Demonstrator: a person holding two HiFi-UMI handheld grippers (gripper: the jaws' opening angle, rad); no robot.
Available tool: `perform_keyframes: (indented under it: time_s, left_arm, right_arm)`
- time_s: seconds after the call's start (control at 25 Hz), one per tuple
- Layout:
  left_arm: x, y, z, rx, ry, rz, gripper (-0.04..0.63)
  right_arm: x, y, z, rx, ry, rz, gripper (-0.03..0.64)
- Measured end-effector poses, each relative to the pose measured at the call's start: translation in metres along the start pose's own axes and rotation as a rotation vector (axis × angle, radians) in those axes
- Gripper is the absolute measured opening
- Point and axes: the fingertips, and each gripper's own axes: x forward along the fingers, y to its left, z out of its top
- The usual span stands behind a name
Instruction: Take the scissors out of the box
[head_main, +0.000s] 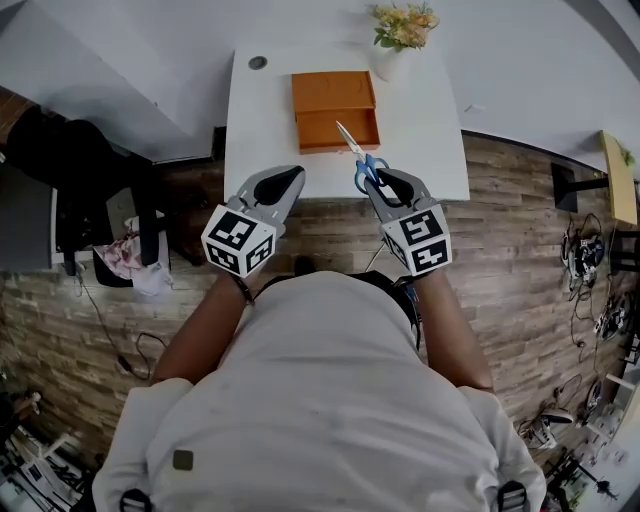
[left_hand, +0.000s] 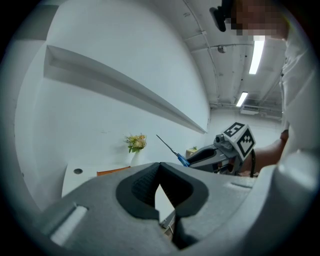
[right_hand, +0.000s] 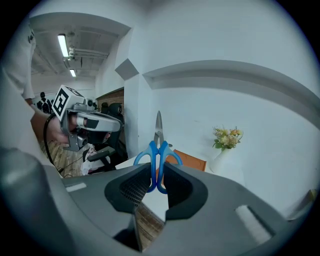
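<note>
While right gripper (head_main: 377, 180) clamps scissors (head_main: 357, 151) over table (head_main: 268, 130) edge | left gripper (head_main: 289, 176) closed, empty | box (head_main: 335, 104) lies beyond

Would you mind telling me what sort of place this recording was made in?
Probably an office or lab workroom: a white table, a black office chair, tangled cables on the wood floor, and strip lights overhead.

The left gripper (left_hand: 160, 166) is shown with its 2 black-padded jaws closed together at the tips, nothing being held between them. Beyond it, a white table (left_hand: 82, 181) is seen, on which an orange box (left_hand: 112, 171) and a vase of flowers (left_hand: 136, 144) are set. To the right, blue-handled scissors (left_hand: 170, 147) are gripped by the right gripper (left_hand: 190, 161), with the blades angled up and leftward.
</note>
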Motion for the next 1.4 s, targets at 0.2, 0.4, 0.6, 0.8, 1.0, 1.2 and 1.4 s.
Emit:
perform_keyframes:
  time_s: [0.2,0.4,0.6,0.8,1.0,1.2,1.4]
  left_arm:
    - [0.004,-0.022,0.004,-0.039,-0.012,0.026,0.003]
    - [0.017,-0.055,0.005,-0.040,-0.018,0.046,0.003]
    - [0.032,-0.091,0.000,-0.042,-0.015,0.079,0.003]
    - [0.041,-0.128,-0.004,-0.034,-0.013,0.108,0.003]
    - [0.047,-0.164,-0.014,-0.040,-0.005,0.143,0.003]
    - [0.043,-0.202,-0.026,-0.038,0.005,0.178,0.003]
    - [0.027,-0.222,-0.041,-0.047,0.017,0.215,0.003]
  right_arm:
    - [-0.021,-0.004,-0.002,-0.009,-0.034,0.033,0.097]
    - [-0.043,-0.010,-0.018,-0.016,-0.051,0.081,0.097]
    - [-0.074,-0.020,-0.036,-0.026,-0.075,0.121,0.097]
    - [-0.106,-0.033,-0.053,-0.026,-0.100,0.150,0.097]
    - [-0.133,-0.037,-0.074,-0.027,-0.115,0.188,0.097]
    - [-0.161,-0.036,-0.098,-0.017,-0.122,0.221,0.097]
    - [-0.179,-0.027,-0.116,-0.006,-0.127,0.245,0.097]
